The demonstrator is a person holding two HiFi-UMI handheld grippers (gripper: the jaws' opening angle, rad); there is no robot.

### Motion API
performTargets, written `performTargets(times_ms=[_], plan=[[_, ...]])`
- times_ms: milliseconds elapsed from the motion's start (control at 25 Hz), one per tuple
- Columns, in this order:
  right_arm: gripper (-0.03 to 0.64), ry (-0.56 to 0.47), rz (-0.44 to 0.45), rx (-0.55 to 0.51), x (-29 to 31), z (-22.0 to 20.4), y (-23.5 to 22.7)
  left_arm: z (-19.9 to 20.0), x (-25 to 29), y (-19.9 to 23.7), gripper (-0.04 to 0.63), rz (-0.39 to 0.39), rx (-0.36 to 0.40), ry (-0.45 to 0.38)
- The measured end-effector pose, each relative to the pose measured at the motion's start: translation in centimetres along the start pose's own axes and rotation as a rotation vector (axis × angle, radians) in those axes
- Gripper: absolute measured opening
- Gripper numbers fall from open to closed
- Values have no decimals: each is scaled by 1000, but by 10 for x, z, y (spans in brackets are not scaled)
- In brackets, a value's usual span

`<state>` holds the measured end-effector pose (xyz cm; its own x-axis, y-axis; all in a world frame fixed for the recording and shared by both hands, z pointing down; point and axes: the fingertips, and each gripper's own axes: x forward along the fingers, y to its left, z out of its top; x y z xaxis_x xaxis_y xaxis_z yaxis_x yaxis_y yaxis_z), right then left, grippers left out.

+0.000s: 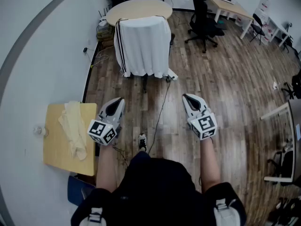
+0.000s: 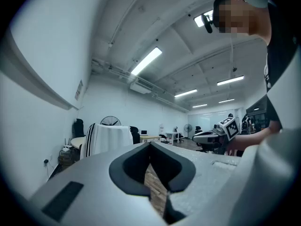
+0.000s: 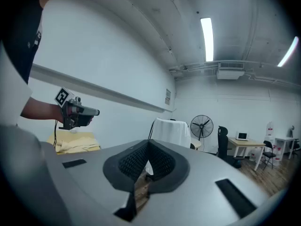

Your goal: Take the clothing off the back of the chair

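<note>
At the far end of the floor, by the near edge of the round table (image 1: pixel 138 8), the white striped clothing (image 1: pixel 143 46) is draped over the back of the chair (image 1: pixel 145 84), untouched. The left gripper (image 1: pixel 115 106) and right gripper (image 1: pixel 190 100) are held well short of it, jaws closed and empty. The approach is judged still to be made: the gap must be closed and the jaws opened at the backrest's top edge.

Clothing (image 1: pixel 143 46): white, black stripes down left edge.
Floor (image 1: pixel 225 93): brown wood planks, light and dark mixed.
Wall (image 1: pixel 42 55): white, grey band curving across.
Counter (image 1: pixel 54 149): pale yellow wood.
Cloth (image 1: pixel 75 128) on counter: cream.
Left gripper (image 1: pixel 120 100), right gripper (image 1: pixel 185 97): light grey shells, cubes with black-and-white square markers.
Fingers (image 3: pixel 134 163): black, fine dotted texture.
Office chair (image 1: pixel 203 22): black.
Person's top (image 1: pixel 157 187): black.
</note>
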<state>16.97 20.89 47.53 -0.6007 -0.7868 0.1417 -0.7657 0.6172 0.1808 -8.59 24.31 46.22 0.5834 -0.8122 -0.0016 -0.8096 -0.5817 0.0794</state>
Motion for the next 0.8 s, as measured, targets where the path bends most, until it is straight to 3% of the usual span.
performTargets(times_ms=[800], plan=[[-6, 120, -37, -39, 77, -31, -18, -12, 48, 86, 0, -23, -42, 31]])
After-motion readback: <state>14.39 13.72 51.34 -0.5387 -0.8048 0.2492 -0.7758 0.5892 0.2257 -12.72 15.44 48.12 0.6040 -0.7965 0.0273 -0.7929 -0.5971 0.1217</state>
